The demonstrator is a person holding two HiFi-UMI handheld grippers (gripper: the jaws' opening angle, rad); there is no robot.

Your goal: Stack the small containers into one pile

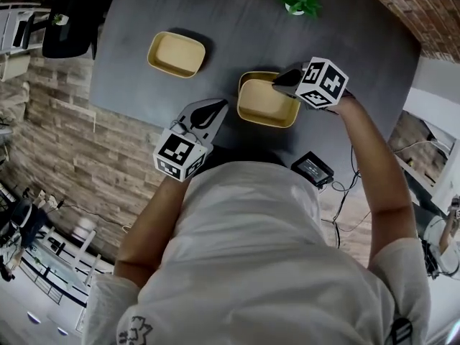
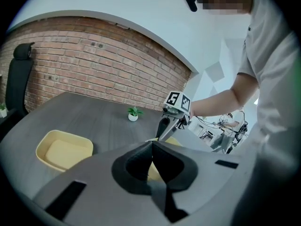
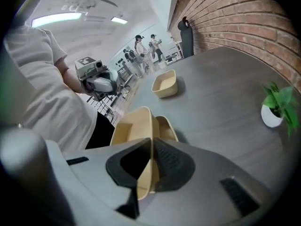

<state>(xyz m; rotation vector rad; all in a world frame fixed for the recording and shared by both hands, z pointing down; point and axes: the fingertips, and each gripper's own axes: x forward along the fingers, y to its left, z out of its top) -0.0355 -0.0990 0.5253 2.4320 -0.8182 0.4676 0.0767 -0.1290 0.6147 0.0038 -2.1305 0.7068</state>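
Note:
My right gripper (image 1: 282, 80) (image 3: 151, 142) is shut on the rim of a small yellow container (image 1: 267, 104) (image 3: 131, 128). The container is tilted over a second yellow container (image 1: 249, 77) (image 3: 167, 126), which sits on the dark grey table (image 1: 330, 20). A third yellow container (image 1: 176, 54) (image 2: 63, 150) (image 3: 165, 84) stands alone farther left on the table. My left gripper (image 1: 215, 108) (image 2: 152, 144) hovers near the table's front edge, left of the pair. Its jaws meet with nothing between them.
A small potted plant (image 1: 302, 4) (image 3: 277, 105) (image 2: 133, 114) stands at the far side of the table. A black device (image 1: 312, 169) with cables lies off the table's near right corner. A black chair (image 2: 16, 79) stands at the table's left end, with a brick wall behind.

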